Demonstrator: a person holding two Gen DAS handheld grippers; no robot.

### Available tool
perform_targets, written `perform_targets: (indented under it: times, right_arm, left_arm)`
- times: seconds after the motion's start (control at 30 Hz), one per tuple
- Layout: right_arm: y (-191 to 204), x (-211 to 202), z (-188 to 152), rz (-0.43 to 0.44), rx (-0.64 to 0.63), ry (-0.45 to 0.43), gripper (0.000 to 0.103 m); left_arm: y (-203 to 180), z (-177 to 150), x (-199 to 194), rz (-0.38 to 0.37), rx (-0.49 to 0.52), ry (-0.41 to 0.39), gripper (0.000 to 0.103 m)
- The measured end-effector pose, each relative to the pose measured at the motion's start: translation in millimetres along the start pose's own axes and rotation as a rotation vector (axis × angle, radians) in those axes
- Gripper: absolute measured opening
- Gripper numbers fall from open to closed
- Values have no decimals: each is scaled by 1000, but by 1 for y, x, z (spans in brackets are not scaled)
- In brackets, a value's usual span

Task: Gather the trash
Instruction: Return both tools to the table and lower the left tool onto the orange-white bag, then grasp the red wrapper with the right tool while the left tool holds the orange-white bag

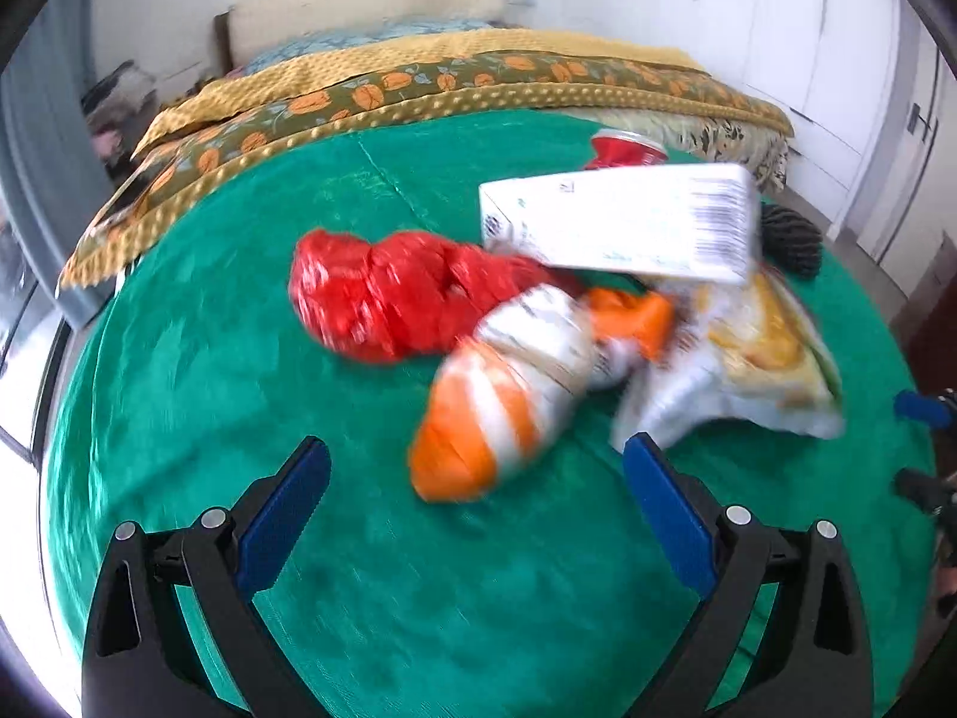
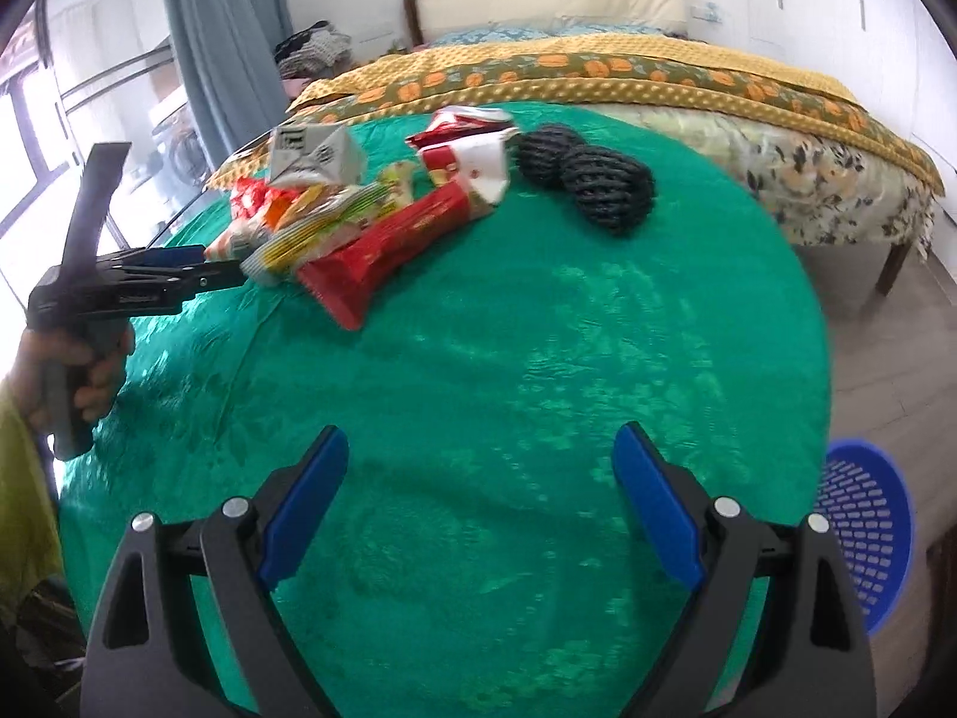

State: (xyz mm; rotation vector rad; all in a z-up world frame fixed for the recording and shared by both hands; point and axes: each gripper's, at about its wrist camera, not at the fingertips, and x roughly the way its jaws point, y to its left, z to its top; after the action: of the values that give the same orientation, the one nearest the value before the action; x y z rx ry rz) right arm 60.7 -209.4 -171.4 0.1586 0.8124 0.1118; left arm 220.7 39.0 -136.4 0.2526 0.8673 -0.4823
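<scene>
Both grippers stand wide with nothing between their blue pads. Taking my left gripper [image 1: 475,464] first, it points down at the green cloth [image 1: 179,359], its fingertips just short of the trash heap. Across that view from the left lie a crumpled red bag [image 1: 383,293], an orange-and-white wrapper [image 1: 496,413] nearest my pads, a white carton [image 1: 622,221] resting on top of the heap, a red can [image 1: 625,146] behind it, and a yellow chip bag [image 1: 753,359] at the right. Everything here is smeared by blur, so I cannot read any labels. My right gripper [image 2: 481,458] hangs over bare cloth, well apart from the trash. In its view my left hand [image 2: 78,371] grips its handle at the far left, the jaws aimed into the pile; then come the carton, a long red packet [image 2: 383,251], and two black mesh balls [image 2: 586,173] touching each other. A blue basket [image 2: 867,526] sits on the floor at the right, beyond the table edge.
</scene>
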Motion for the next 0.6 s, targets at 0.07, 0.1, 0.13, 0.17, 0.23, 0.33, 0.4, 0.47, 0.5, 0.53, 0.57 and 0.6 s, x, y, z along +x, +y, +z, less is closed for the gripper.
perform_targets:
  times: [0.07, 0.1, 0.13, 0.17, 0.23, 0.33, 0.4, 0.47, 0.5, 0.53, 0.57, 0.6]
  right_arm:
    - [-4, -1, 0, -7, 14, 4, 88]
    - [-5, -1, 2, -8, 19, 6, 88]
    - [-6, -1, 3, -5, 24, 8, 88]
    - [-7, 0, 6, -2, 28, 10, 88]
    - [-9, 1, 13, 12, 53, 10, 88]
    - [-12, 5, 28, 45, 100, 3, 88]
    - [-10, 11, 39, 61, 122, 5, 79]
    - [-4, 21, 53, 97, 143, 17, 70]
    - [-1, 25, 58, 112, 151, 21, 68]
    - [3, 33, 64, 136, 171, 31, 65]
    - [4, 38, 68, 154, 191, 36, 62]
    - [5, 41, 72, 171, 211, 42, 59]
  left_arm:
    - [5, 7, 5, -27, 16, -9, 97]
    - [6, 10, 7, -39, 28, -14, 97]
    - [6, 12, 10, -52, 43, -16, 97]
    - [7, 14, 12, -59, 55, -17, 96]
    - [4, 17, 15, -78, 89, -15, 88]
    - [-4, 14, 17, -115, 118, 3, 63]
    - [-9, 10, 15, -111, 124, 11, 45]
    - [-10, 6, 11, -88, 106, 15, 45]
    - [-10, 3, 8, -73, 84, 24, 45]
    - [-9, -1, 4, -55, 51, 34, 45]
    - [-8, -6, -3, -43, 3, 45, 45]
    - [-6, -11, -9, -35, -43, 57, 45]
